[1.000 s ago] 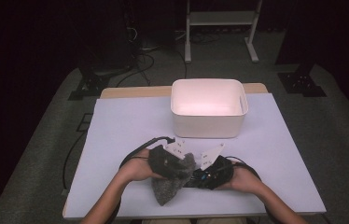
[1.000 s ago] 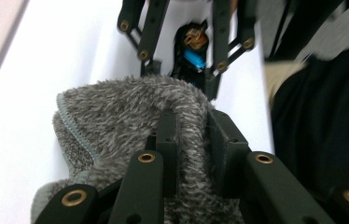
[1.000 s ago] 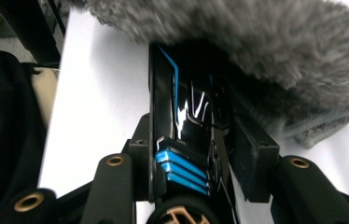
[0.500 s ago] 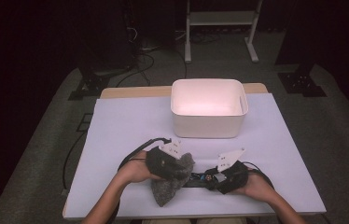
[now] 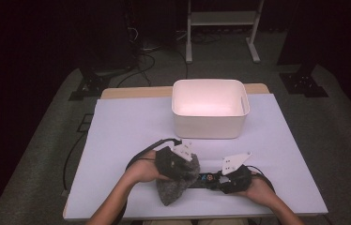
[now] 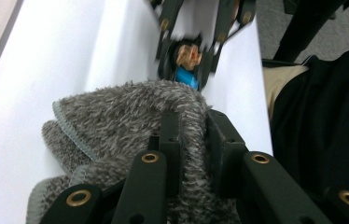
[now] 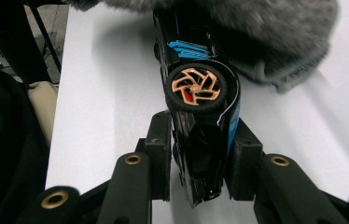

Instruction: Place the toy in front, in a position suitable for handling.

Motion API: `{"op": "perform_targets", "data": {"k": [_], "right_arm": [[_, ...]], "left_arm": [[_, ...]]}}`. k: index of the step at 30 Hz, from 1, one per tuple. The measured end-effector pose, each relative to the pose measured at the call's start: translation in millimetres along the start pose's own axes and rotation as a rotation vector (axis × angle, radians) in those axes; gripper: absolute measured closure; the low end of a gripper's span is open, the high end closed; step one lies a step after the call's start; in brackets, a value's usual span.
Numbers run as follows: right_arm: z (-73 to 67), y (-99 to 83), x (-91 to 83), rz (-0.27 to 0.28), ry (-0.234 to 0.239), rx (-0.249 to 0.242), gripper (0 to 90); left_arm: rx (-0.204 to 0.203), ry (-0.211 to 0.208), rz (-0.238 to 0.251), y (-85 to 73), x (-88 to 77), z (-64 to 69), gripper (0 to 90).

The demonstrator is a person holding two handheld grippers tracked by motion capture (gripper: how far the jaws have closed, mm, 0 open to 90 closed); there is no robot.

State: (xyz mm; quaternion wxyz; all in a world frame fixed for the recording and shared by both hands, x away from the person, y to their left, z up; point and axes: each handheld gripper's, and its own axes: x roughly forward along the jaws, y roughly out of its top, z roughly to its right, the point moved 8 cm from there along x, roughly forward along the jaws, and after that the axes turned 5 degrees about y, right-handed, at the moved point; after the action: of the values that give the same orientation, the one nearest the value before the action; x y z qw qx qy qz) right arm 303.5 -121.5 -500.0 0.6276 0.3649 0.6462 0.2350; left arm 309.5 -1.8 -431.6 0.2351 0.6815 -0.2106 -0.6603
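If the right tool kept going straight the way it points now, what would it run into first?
The right tool is shut on a black toy car, its jaws having just been closing. Straight ahead, the car's far end already lies under the grey fluffy cloth, so the cloth probably comes first, then the left tool holding it.

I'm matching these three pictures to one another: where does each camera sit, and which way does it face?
High view: above the person's side, facing forward and down on the table; forearms, left gripper, right gripper.
Left gripper view: on the left gripper, along its jaws shut on the grey cloth.
Right gripper view: on the right gripper, along its jaws gripping the toy car.
All share cloth and car.
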Motion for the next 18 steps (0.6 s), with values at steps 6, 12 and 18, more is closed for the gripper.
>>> {"op": "perform_targets", "data": {"k": [6, 12, 18], "right_arm": [[-1.7, 2.5, 3.1, 0.001, -0.011, -0.014, 65.6], [-0.7, 2.4, 4.4, 0.013, -0.014, 0.001, 65.6], [-1.0, 2.5, 4.6, 0.012, -0.013, -0.004, 65.7]], "left_arm": [[0.052, -0.031, -0.014, 24.4, 19.1, 5.7, 77.4], [0.064, -0.027, -0.039, 27.6, 26.1, 3.8, 77.3], [0.052, -0.024, -0.041, 21.2, 20.0, 3.4, 76.7]]}}
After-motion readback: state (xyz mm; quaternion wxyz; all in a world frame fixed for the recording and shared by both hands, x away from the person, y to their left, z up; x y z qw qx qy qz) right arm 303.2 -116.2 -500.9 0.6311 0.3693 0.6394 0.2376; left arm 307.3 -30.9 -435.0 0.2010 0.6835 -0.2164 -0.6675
